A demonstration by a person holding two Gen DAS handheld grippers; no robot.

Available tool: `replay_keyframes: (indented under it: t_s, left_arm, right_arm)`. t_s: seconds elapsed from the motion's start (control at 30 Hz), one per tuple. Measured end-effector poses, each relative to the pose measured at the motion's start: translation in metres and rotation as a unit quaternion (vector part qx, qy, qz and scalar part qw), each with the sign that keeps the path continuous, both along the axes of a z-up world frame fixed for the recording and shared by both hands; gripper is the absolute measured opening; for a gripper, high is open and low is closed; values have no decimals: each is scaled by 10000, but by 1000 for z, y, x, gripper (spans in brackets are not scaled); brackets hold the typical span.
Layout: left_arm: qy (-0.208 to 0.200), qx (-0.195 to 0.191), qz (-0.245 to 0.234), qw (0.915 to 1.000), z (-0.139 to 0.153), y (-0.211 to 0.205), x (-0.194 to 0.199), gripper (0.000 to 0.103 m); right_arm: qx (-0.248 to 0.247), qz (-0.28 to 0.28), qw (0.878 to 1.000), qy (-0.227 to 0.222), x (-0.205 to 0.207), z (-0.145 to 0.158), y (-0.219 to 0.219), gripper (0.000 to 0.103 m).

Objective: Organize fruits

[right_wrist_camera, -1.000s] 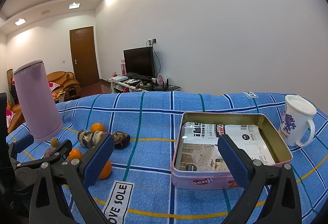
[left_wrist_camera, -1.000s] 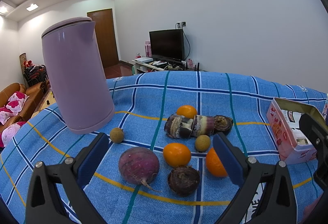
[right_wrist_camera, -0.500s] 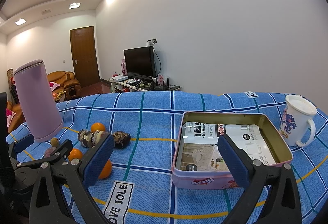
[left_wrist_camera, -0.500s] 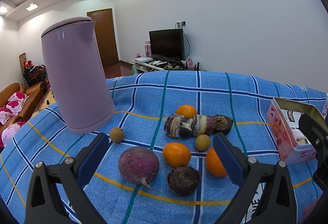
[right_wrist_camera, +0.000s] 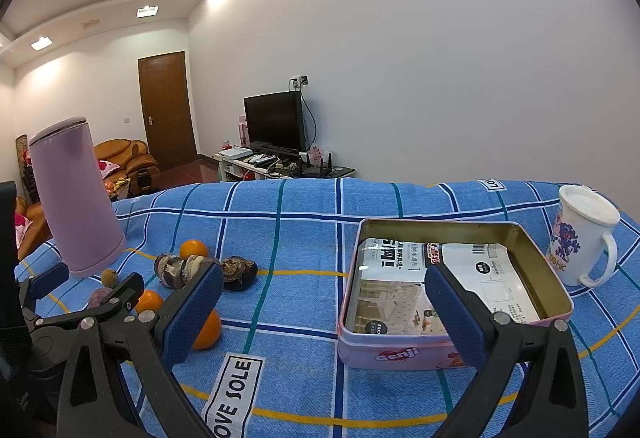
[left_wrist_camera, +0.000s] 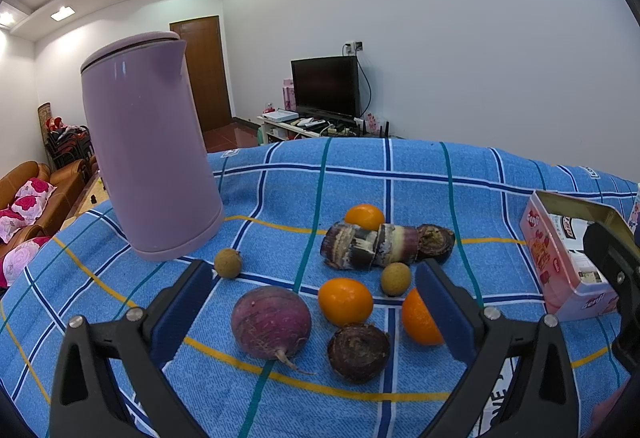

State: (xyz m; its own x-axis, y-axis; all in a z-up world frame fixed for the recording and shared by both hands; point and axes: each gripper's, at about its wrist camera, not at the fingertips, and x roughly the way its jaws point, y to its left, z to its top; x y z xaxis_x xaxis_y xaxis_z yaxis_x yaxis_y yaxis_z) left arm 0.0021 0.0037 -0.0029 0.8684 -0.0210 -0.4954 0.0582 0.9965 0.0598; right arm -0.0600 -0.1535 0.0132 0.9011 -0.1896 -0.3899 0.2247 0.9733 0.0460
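**Orange fruit all loose, tin holds none: sorting not begun**

Purple and tall, the kettle (left_wrist_camera: 150, 161) stands far ahead and to the left of the left claw (left_wrist_camera: 312, 312), whose jaws are wide apart and grip nothing. Just past its left finger lies a small brown longan (left_wrist_camera: 227, 263). Between the jaws, close in, sit a purple radish (left_wrist_camera: 271, 322), an orange (left_wrist_camera: 345, 300) and a dark halved root (left_wrist_camera: 359, 352); a second orange (left_wrist_camera: 420, 318) is partly hidden behind the right finger. Further ahead lie a second longan (left_wrist_camera: 395, 278), a banded purple cane piece (left_wrist_camera: 370, 246) with another dark root (left_wrist_camera: 435, 241) at its end, and a third orange (left_wrist_camera: 364, 217) behind them.

Moving right, the right claw (right_wrist_camera: 320, 314) also stands spread and empty. Its left finger overlaps the fruit pile; directly ahead, toward its right finger, rests the open tin (right_wrist_camera: 540, 278), holding only printed paper. A white mug (right_wrist_camera: 582, 240) stands beyond, to the far right.

As I judge it, nothing is sorted yet: every fruit lies on the blue checked cloth (right_wrist_camera: 304, 222) covering the table, and the whole job remains, presumably moving the fruit into the tin.
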Motion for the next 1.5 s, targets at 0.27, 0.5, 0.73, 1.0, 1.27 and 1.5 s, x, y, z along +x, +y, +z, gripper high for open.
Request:
replay_keyframes:
  t_s: [0.27, 0.5, 0.73, 1.0, 1.27, 1.5]
  left_arm:
    - [4, 277, 187, 9994, 1, 13, 8, 103]
    - [-297, 9, 1366, 9902, 17, 92, 21, 103]
    - [-61, -169, 1229, 9923, 14, 110, 22, 103]
    - [420, -301, 125, 9986, 4, 71, 29, 102]
    - [1160, -207, -216, 9928, -18, 49, 41, 90]
    - [1655, -593, -403, 9836, -33, 49, 47, 89]
  right_arm:
    - [63, 122, 9999, 38, 1, -1, 1, 102]
    - [192, 546, 9982, 167, 5, -4, 7, 102]
    - [321, 1271, 9883, 780, 26, -18, 30, 76]
    - [437, 1748, 9694, 1669, 65, -43, 53, 76]
    - [374, 1823, 9542, 2342, 100, -60, 72, 67]
    - [263, 1846, 9526, 2402, 99, -62, 74, 49]
